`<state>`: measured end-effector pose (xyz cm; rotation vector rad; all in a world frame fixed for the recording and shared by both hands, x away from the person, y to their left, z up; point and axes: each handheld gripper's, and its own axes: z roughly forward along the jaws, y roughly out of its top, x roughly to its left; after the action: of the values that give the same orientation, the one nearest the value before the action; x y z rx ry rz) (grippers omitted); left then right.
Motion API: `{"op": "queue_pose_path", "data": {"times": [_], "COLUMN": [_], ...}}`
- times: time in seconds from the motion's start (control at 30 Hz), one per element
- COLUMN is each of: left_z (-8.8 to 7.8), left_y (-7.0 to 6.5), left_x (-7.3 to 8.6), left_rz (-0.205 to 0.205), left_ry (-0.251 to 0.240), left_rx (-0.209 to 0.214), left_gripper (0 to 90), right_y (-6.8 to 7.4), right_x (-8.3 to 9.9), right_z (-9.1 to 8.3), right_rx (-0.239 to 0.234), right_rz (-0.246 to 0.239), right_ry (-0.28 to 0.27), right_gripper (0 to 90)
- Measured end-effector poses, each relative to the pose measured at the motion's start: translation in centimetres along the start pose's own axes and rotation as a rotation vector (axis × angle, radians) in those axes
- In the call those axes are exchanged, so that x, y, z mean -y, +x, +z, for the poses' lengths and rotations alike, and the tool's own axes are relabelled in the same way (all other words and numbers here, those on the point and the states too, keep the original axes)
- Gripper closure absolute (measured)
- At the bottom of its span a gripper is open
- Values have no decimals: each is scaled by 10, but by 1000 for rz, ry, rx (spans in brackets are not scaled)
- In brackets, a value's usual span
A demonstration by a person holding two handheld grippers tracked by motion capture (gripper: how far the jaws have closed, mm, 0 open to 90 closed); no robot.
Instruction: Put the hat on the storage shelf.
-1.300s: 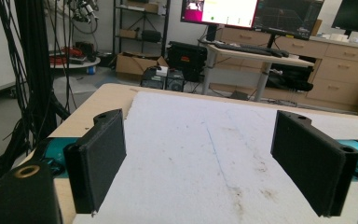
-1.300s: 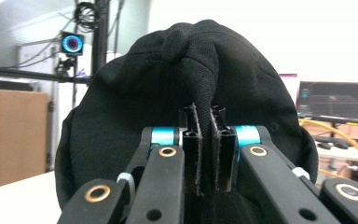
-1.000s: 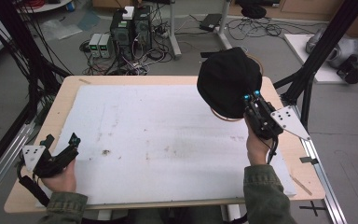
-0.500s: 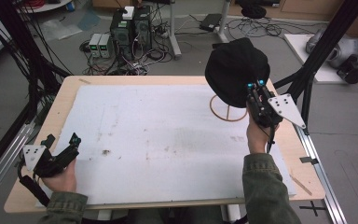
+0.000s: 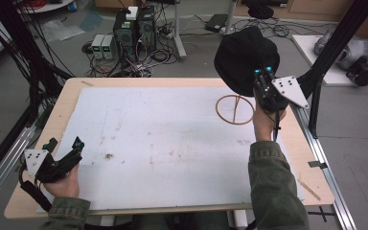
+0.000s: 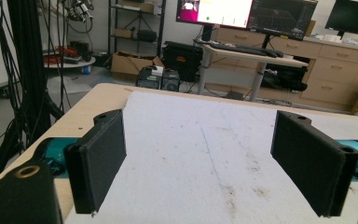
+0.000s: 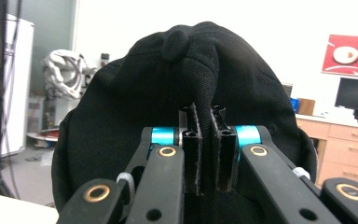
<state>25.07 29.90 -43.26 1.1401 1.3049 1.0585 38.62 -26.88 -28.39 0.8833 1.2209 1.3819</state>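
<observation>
A black cap [image 5: 246, 58] hangs in the air over the table's far right, pinched by my right gripper [image 5: 263, 76]. Its jaws are shut on a fold of the cap's fabric [image 7: 204, 107]. Below the cap stands a thin wooden stand with a ring base [image 5: 234, 109] on the white mat. My left gripper [image 5: 63, 152] rests at the near left edge of the table, jaws wide apart with nothing between its pads [image 6: 100, 158].
A white mat [image 5: 172, 143] covers most of the wooden table [image 5: 67, 96]. Black frame posts [image 5: 323, 67] rise at the right and left sides. Computers and cables lie on the floor beyond the far edge.
My right gripper has carried the cap up and to the right, off the wooden stand, whose ring base is now uncovered. The left gripper has stayed put.
</observation>
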Motion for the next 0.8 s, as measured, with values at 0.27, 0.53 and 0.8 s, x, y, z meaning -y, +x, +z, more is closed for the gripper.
{"op": "queue_pose_path", "data": {"times": [0.27,0.53,0.8], "left_z": [1,3,3], "left_y": [-1,-2,-2], "left_x": [1,1,1], "left_rz": [1,8,10], "left_ry": [5,6,10], "left_rx": [-1,5,10], "left_gripper": [184,185,189], "right_y": [-12,-20,-29], "right_x": [8,5,-5], "right_z": [20,36,52], "right_rx": [58,58,1], "right_rz": [65,59,82], "right_ry": [54,123,238], "right_gripper": [858,858,858]}}
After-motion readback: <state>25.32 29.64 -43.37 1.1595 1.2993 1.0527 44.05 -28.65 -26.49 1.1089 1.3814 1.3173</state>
